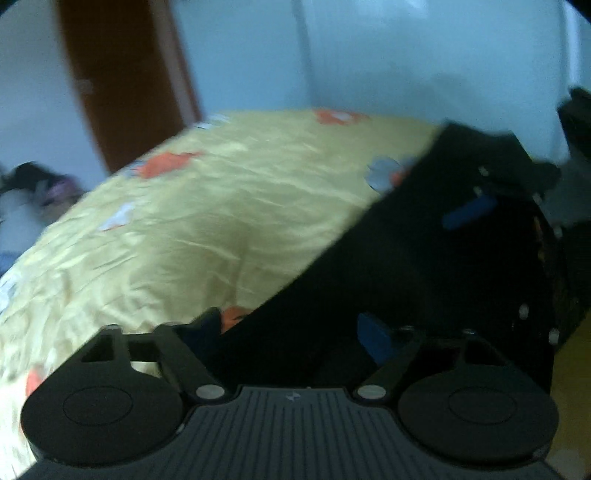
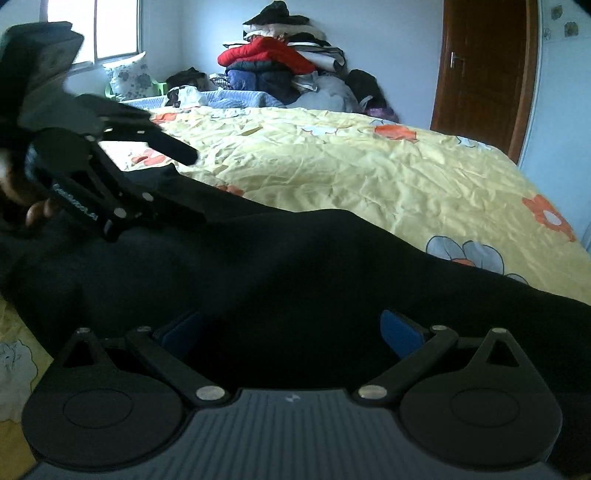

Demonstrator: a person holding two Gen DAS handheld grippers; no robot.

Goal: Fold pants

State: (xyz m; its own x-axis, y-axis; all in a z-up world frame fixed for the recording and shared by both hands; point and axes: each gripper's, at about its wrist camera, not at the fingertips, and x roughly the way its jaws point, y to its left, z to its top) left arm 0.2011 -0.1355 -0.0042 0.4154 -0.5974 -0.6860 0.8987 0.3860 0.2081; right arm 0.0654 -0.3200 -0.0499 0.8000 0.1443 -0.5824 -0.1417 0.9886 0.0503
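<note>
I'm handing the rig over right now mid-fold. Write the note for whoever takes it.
Left tongs: open over the far end of the black pants, nothing visibly gripped.
Right tongs: wide open, low over the near part of the pants, holding nothing.
Pants: spread in a long band across the near edge of the yellow flowered bedspread.
Done: pants laid out; no fold shows.
Left: grip each end and fold them.
Note: the left wrist view is blurred, so go by the right one.

Pale blue walls [image 2: 388, 48], brown wooden door [image 2: 480, 70] at right. Daylit window [image 2: 92, 29] at left. Bed [image 2: 351, 166] under yellow flowered sheet; heaped clothes [image 2: 284, 62] beyond it.
</note>
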